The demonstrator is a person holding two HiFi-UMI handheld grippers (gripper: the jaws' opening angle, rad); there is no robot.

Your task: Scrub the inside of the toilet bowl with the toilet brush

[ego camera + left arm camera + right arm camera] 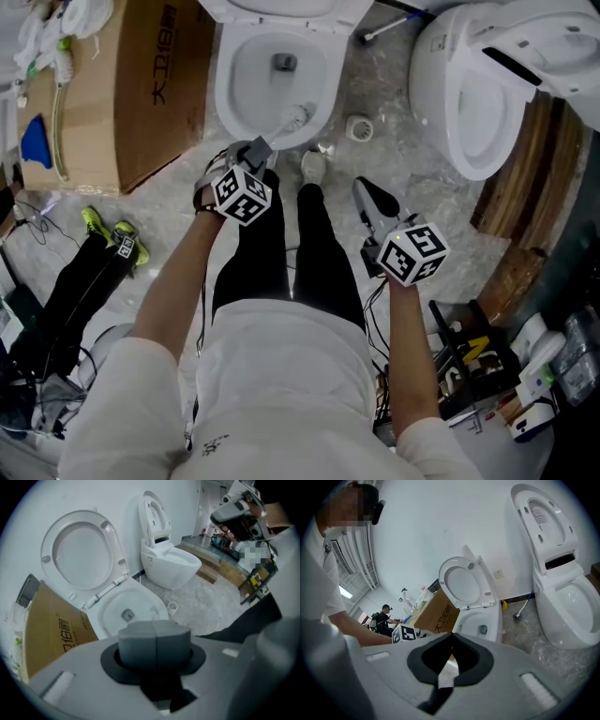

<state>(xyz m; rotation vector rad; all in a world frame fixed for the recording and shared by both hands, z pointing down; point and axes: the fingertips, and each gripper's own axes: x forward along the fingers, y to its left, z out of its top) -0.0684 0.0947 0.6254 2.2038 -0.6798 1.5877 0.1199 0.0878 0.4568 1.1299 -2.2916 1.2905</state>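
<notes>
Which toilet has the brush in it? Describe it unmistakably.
Find the cardboard box on the floor at left; the toilet sits right beside it, ahead of the left gripper. Unlike the bulkier toilet to the right, it has the toilet brush at its near rim.

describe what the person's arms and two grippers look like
The left gripper and right gripper are grey plastic shells, black around the tongs. Each carries a white cube printed with black square markers. Thin black cables trail beside the forearms. The person wears short white sleeves.
</notes>
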